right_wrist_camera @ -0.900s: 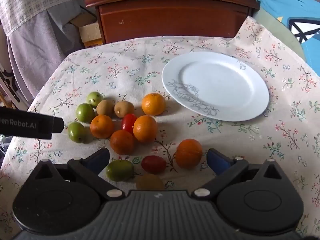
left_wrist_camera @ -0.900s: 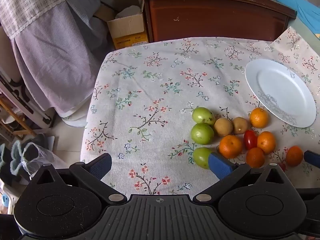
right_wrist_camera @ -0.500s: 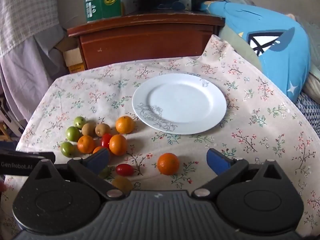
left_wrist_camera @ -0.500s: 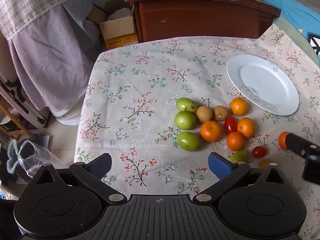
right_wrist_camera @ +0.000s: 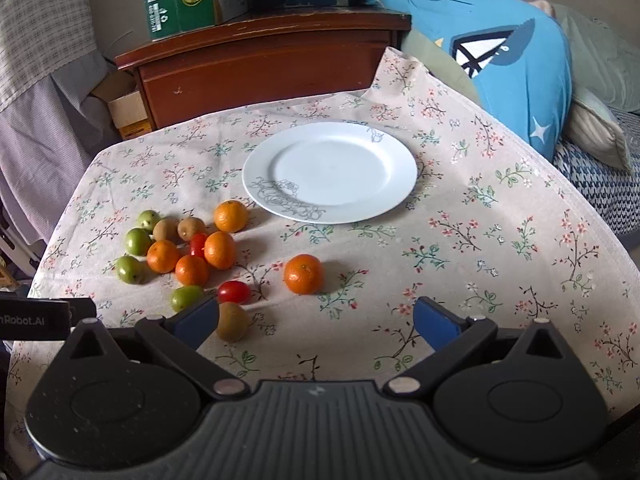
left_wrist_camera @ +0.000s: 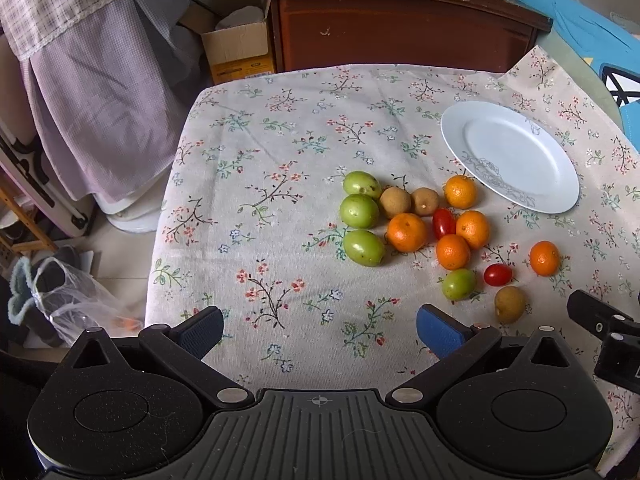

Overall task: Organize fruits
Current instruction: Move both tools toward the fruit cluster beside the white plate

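Both the left gripper [left_wrist_camera: 320, 330] and right gripper [right_wrist_camera: 316, 320] stand apart, empty, above the desk [left_wrist_camera: 280, 152]. The fruits [left_wrist_camera: 406, 232] lie loose, near-left of the empty plate [right_wrist_camera: 330, 172]. Risk: round fruits roll when nudged; an off-centre grip may squeeze a tomato [right_wrist_camera: 234, 292] or push the kiwi [right_wrist_camera: 231, 321] off the near edge.

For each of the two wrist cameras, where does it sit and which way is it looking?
Left wrist: on the left gripper, angled down at the floral tablecloth and fruit cluster; its own open blue fingers show, plus the right gripper at the edge.
Right wrist: on the right gripper, tilted down towards the white plate; open fingers show.
Shared: plate, fruit, brown cabinet.
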### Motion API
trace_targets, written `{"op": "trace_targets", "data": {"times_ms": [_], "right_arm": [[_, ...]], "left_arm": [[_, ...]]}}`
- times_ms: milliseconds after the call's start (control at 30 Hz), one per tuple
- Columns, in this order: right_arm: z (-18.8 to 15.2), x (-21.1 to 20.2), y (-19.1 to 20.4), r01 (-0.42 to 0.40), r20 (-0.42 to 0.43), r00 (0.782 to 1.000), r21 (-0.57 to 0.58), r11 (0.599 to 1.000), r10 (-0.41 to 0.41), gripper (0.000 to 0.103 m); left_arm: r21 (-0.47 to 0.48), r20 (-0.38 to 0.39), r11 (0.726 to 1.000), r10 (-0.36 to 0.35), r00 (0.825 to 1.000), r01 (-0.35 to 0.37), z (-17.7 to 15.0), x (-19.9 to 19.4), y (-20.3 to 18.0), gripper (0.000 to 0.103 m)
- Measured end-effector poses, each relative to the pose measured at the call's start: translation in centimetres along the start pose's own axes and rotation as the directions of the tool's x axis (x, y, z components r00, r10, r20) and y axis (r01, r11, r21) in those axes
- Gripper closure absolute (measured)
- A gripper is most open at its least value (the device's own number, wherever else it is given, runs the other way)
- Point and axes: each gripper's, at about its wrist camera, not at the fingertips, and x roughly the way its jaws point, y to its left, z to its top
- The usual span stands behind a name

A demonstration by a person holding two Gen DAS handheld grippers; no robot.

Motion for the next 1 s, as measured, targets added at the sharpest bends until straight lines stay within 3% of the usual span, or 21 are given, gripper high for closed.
{"op": "trace_targets", "data": {"times_ms": [100, 233, 433, 567, 700, 833, 1000], "right_arm": [[0.1, 0.1, 1.3, 0.033, -0.03, 0.999, -0.063, 0.997, -0.035, 0.001], [0.3, 0.6, 1.8, 0.035, -0.107, 0.993, -0.05, 0.998, -0.041, 0.001], [1.9, 0.5, 3.0, 0.093, -0.131, 0.986, -0.067, 0.993, -0.101, 0.001], [3.5, 1.2, 3.1, 0.069, -0.16, 0.984, -0.06, 0.996, -0.078, 0.001], [4.1, 1.9, 3.2, 0.083, -0.14, 0.986, -0.079, 0.993, -0.093, 0.001], [3.5, 3.3, 2.6, 0.082, -0.178, 0.98, -0.057, 0.995, -0.091, 0.001], [3.1, 4.1, 2.6, 0.075, -0.202, 0.975, -0.068, 0.995, -0.087, 0.001]], "left_arm": [[-0.009, 0.006, 1.0, 0.014, 1.0, -0.014, 0.0, -0.1, 0.1, 0.0], [-0.04, -0.001, 0.999, 0.011, 1.0, -0.012, 0.3, -0.2, 0.2, 0.0], [-0.069, 0.002, 0.997, 0.022, 1.0, -0.022, 1.1, -0.6, 0.2, 0.0], [-0.105, -0.014, 0.994, 0.016, 1.0, -0.018, 1.9, -0.4, 0.4, 0.0], [-0.102, -0.031, 0.994, 0.025, 0.999, -0.028, 2.3, 0.4, 0.0, 0.0], [-0.081, -0.039, 0.994, 0.071, 0.997, -0.074, 2.7, 1.6, -0.9, 0.0], [-0.021, -0.023, 0.998, 0.061, 0.998, -0.062, 2.7, 2.3, -2.2, 0.0]]}}
